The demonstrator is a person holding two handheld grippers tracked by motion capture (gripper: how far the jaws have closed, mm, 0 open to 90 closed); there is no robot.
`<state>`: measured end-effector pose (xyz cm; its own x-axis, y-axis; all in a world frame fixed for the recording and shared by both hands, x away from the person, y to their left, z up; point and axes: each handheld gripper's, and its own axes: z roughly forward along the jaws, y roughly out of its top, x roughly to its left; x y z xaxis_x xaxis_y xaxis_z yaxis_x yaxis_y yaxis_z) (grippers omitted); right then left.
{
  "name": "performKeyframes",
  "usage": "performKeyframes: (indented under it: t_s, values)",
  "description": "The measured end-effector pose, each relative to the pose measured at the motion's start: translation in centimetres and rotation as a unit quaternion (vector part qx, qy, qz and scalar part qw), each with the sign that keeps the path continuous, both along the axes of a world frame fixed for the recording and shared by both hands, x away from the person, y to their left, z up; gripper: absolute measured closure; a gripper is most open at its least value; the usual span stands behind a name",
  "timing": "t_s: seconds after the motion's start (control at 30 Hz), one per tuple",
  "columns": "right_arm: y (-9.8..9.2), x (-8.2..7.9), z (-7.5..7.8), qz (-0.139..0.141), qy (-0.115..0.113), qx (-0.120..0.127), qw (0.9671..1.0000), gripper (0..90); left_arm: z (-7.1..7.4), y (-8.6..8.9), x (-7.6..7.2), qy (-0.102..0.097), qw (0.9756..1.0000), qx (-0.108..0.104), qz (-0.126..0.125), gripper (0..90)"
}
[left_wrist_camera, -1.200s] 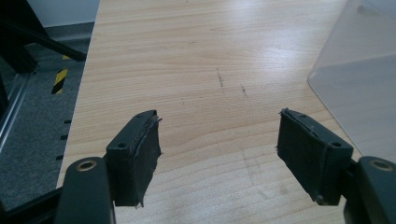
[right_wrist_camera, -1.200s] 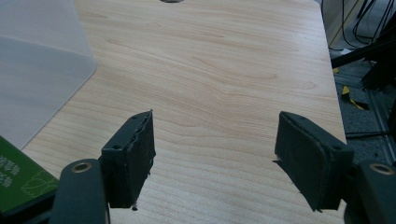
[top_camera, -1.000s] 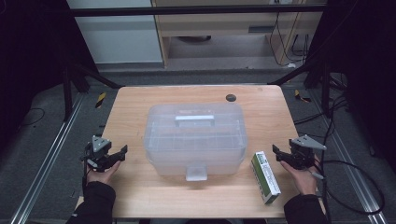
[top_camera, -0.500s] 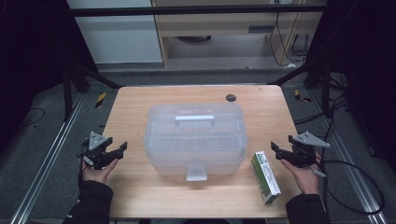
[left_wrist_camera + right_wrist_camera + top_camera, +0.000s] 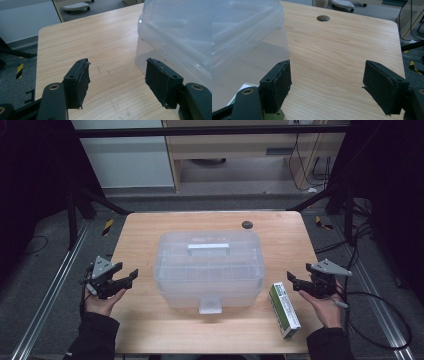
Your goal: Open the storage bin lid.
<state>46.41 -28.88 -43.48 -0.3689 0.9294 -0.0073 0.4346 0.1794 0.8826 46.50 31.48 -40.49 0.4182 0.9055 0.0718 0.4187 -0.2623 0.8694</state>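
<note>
A clear lidded bin [image 5: 209,265] sits mid-table — left gripper [image 5: 125,277] and right gripper [image 5: 295,284] flank it, both agape.

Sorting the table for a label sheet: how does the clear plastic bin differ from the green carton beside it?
The clear plastic bin is translucent; the green carton is opaque green and white. The bin is far larger and sits mid-table; the carton is slim and lies flat near the front right edge. The bin has a lid handle; the carton has none. Both rest on the wooden table, untouched.
</note>
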Motion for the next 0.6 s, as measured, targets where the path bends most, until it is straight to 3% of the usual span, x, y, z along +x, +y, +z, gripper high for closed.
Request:
performKeyframes:
  t_s: [0.3,0.43,0.6]
  values:
    - [0.3,-0.3,0.7,0.01,-0.004,0.0,0.9999,22.9,2.1,-0.8,-0.2,-0.005,0.9993,0.005,-0.037,37.9]
    - [0.4,-0.7,1.2,0.017,-0.01,0.0,0.9998,23.2,3.5,-1.1,-0.4,-0.025,0.9984,0.012,-0.049,37.7]
    - [0.6,-0.8,1.8,0.025,-0.014,0.003,0.9996,23.4,5.4,-1.2,0.2,-0.032,0.9976,0.024,-0.057,37.7]
